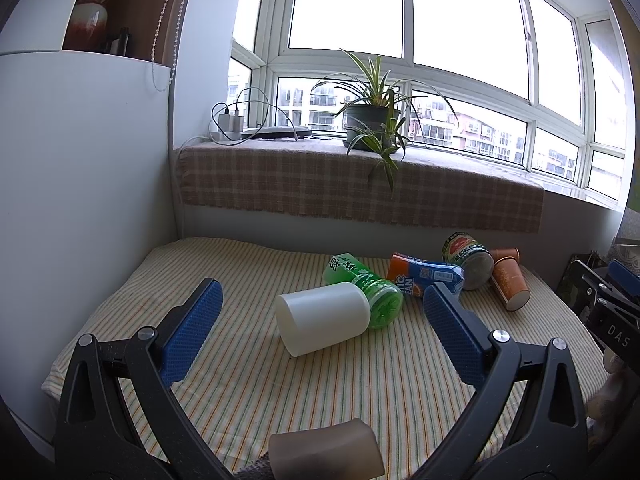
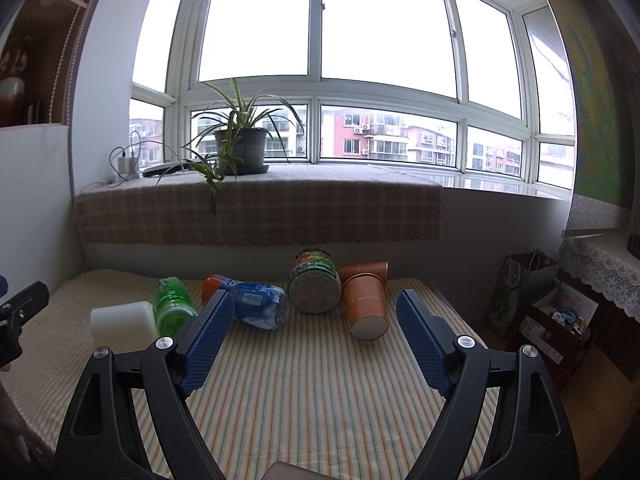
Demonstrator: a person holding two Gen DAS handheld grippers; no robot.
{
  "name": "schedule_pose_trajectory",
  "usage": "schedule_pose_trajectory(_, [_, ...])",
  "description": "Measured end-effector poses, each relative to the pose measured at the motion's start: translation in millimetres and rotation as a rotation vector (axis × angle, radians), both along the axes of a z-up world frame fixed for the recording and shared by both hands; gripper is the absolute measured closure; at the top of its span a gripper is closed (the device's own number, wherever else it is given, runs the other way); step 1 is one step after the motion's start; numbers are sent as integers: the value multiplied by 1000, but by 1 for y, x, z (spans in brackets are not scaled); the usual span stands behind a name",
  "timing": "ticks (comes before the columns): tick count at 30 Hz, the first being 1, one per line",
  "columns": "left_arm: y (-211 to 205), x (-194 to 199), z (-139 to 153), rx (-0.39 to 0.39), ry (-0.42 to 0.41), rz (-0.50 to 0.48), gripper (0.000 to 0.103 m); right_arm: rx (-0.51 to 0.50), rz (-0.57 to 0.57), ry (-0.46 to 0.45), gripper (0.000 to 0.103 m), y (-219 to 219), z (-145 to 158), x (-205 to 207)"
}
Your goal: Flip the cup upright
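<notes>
A white plastic cup (image 1: 324,318) lies on its side on the striped cloth (image 1: 248,392), its flat base toward me and left. It also shows in the right wrist view (image 2: 122,322) at the left. My left gripper (image 1: 322,312) is open and empty, its blue pads on either side of the cup and a little short of it. An orange paper cup (image 2: 366,304) lies on its side, base toward me. My right gripper (image 2: 316,312) is open and empty, just short of the orange cup.
A green bottle (image 1: 366,286), a blue-orange bottle (image 1: 424,276) and a can (image 1: 468,260) lie in a row behind the cups. A second orange cup (image 2: 370,270) lies behind the first. A potted plant (image 2: 240,148) stands on the windowsill. Bags and boxes (image 2: 556,312) stand at the right.
</notes>
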State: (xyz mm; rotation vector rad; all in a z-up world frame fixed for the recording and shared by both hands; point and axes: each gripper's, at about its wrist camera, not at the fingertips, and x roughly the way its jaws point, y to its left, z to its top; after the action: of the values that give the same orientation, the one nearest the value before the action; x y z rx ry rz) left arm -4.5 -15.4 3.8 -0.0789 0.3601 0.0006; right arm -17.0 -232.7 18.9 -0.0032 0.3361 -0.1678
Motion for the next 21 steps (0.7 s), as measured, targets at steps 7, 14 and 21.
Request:
schedule_pose_trajectory(7, [-3,-1,0,0,-1,-2,1,-2,4,1,20,3,1,0])
schedule_pose_trajectory(14, [-7,-1,0,2,5,0,1,-6,14,6,20,6,0,3])
schedule_pose_trajectory(21, [-4,-4,0,33,2,-1,1,-10,60,34,20,14,-2,13])
